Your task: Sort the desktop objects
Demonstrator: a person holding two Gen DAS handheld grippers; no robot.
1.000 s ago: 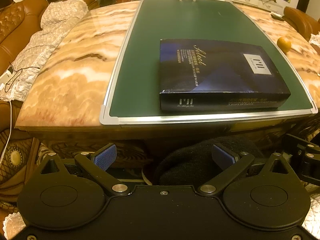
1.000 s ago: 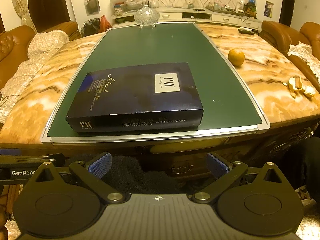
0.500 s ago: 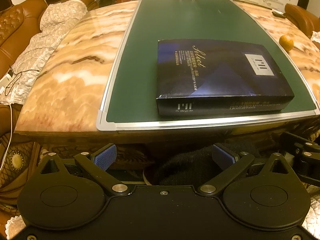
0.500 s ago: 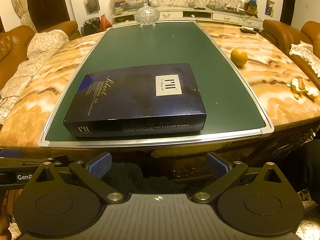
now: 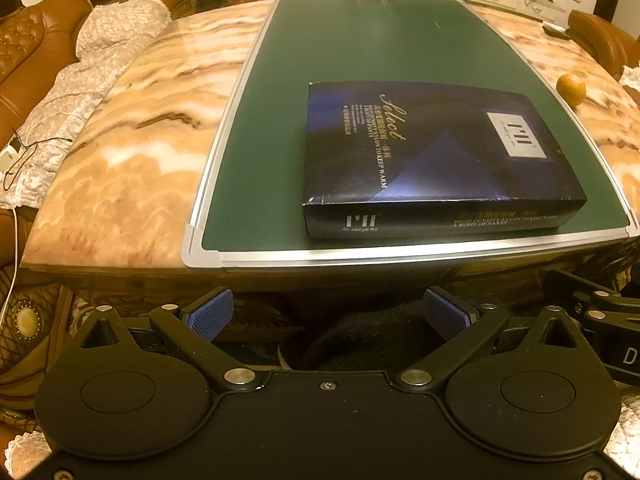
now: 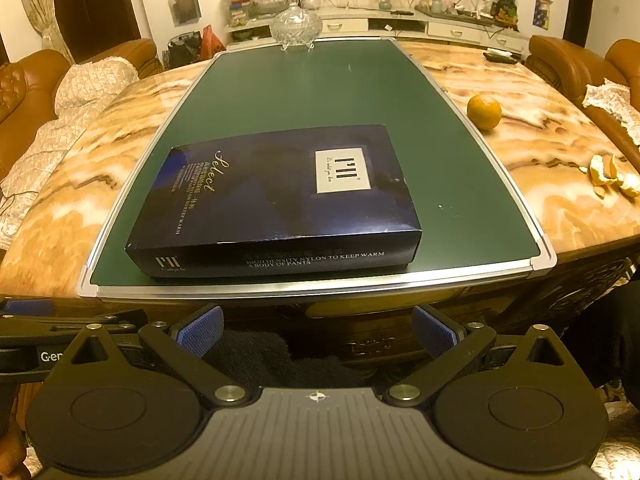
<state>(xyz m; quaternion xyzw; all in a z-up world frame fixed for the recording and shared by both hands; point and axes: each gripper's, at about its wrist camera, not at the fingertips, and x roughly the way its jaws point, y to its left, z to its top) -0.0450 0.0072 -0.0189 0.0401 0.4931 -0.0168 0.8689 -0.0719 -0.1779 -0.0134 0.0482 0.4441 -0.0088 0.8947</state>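
**Both grippers poised short of the table, nothing picked up**

Left gripper (image 5: 328, 314) and right gripper (image 6: 316, 330) hang released, jaws spread, below the table's near edge. The dark box (image 6: 276, 196) lies flat at the green board's (image 6: 320, 84) near edge. Farther off sits an orange (image 6: 484, 111). Sorting looks unstarted; next comes reaching forward to the box.

The box (image 6: 276, 196) is dark navy with gold script and a white label. The board (image 6: 320, 92) is green, silver-framed. The surface (image 5: 132, 148) shows orange-cream marbling. The fingers (image 6: 200, 330) carry blue, seemingly ribbed pads.
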